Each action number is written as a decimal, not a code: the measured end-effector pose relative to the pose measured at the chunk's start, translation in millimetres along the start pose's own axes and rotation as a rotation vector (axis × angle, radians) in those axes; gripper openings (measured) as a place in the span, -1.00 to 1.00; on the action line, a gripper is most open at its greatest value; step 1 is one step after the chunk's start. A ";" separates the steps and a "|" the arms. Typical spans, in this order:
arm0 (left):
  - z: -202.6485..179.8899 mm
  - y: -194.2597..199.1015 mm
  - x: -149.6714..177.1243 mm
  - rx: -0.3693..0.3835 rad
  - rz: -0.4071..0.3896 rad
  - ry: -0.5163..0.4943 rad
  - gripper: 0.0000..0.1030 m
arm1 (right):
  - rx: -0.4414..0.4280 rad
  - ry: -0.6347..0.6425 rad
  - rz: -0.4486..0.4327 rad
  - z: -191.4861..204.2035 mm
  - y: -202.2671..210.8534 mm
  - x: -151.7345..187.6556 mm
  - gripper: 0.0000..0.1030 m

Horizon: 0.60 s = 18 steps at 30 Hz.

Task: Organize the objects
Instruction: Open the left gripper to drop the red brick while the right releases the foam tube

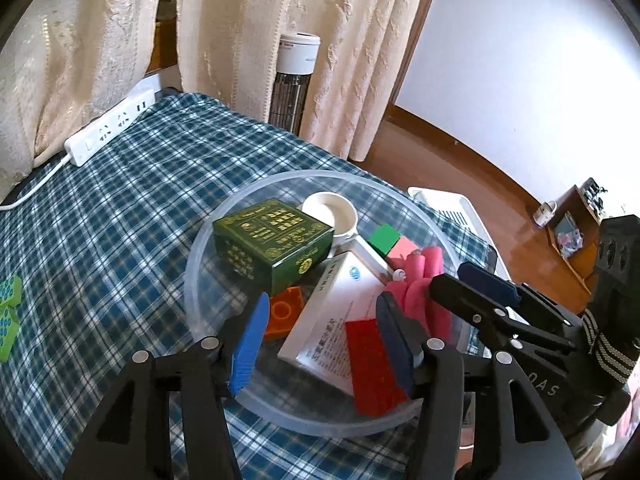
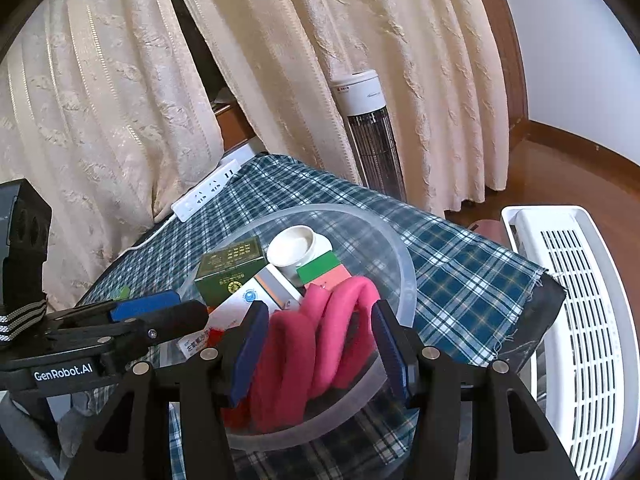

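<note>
Here both tools hang over the clear plastic basin [image 1: 200, 240] on the plaid tablecloth [image 1: 100, 220], which holds most of the clutter: a green printed box [image 1: 272, 240], a white cup [image 1: 332, 212], a white medicine carton [image 1: 336, 308], a red flat block [image 1: 372, 364], an orange brick [image 1: 285, 312], a green-and-pink block [image 1: 390, 240] and a pink rolled cloth [image 2: 316, 340]. The left gripper [image 1: 324, 344] is spread wide with nothing between its pads, poised above the carton and red block; the right gripper [image 2: 318, 348] is likewise spread, straddling the pink cloth without visibly pinching it. Probably the step is settling or picking among the pile, so it pays to come straight down and close on one item only, since the pieces overlap and lean on each other. Room is tight: the two tools sit near each other, and the basin's near rim lies just under the fingers. Green tiles [image 1: 8, 312] lie well apart at the left edge, a power strip [image 1: 108, 128] sits at the far edge, and a white slotted appliance [image 2: 580, 320] stands beside the table's right edge.
</note>
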<state>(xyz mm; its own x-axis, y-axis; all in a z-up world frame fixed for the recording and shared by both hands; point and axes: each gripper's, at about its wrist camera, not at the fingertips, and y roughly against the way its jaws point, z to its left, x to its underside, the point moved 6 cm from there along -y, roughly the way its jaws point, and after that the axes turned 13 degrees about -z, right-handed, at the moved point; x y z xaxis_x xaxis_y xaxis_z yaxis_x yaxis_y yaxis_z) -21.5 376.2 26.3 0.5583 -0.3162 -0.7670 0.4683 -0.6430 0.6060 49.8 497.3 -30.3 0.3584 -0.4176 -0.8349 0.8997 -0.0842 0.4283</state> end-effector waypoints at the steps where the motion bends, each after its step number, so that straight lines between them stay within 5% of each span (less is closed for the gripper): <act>1: 1.6 0.8 0.5 -0.004 -0.001 0.003 0.11 | 0.000 0.001 -0.001 1.1 -0.1 -0.5 0.10; 10: 21.1 9.7 4.8 -0.072 -0.011 0.017 0.21 | -0.001 0.018 -0.002 13.7 2.2 -1.4 0.11; 13: 29.7 15.4 5.5 -0.096 -0.022 0.028 0.31 | 0.001 0.015 -0.009 17.8 3.1 -2.0 0.34; 18: 45.6 24.7 6.3 -0.139 -0.041 0.039 0.39 | 0.002 0.013 -0.004 24.7 1.4 -2.3 0.34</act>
<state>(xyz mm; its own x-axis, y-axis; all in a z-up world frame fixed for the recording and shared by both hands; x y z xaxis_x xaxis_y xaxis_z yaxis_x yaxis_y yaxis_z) -37.6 326.5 26.8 0.5613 -0.2627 -0.7848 0.5800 -0.5515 0.5995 44.1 475.7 -19.2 0.3577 -0.4054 -0.8412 0.9008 -0.0875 0.4252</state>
